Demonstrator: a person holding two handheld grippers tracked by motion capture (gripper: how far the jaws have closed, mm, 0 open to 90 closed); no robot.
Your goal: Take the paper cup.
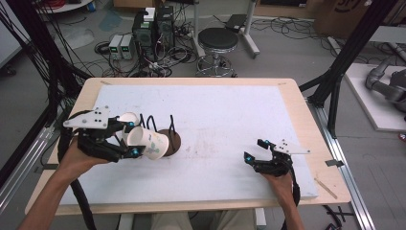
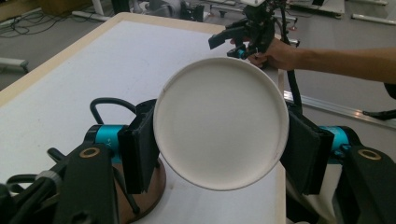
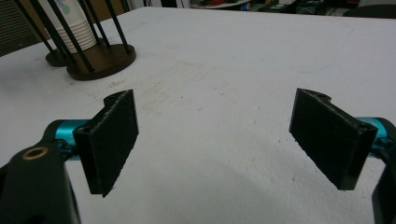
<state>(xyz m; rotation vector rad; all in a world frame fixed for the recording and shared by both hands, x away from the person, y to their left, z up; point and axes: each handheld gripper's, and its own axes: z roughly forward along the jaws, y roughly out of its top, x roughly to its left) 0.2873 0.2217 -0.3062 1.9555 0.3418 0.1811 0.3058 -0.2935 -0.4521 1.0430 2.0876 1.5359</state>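
Nearest, the left gripper (image 2: pixel 219 149) clamped a paper cup (image 2: pixel 220 123) beside the wire rack (image 3: pixel 91 53) holding stacked cups (image 3: pixel 70 25); the right gripper (image 3: pixel 215 140) stood open, empty.

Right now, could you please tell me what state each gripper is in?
Left gripper: shut on a paper cup, held on its side above the cup rack.
Right gripper: open, holding nothing, over the table.

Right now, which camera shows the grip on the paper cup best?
The left gripper view: both pads clamp the paper cup, bottom facing the camera. The high view shows the cup sideways in the left gripper, beside the rack.
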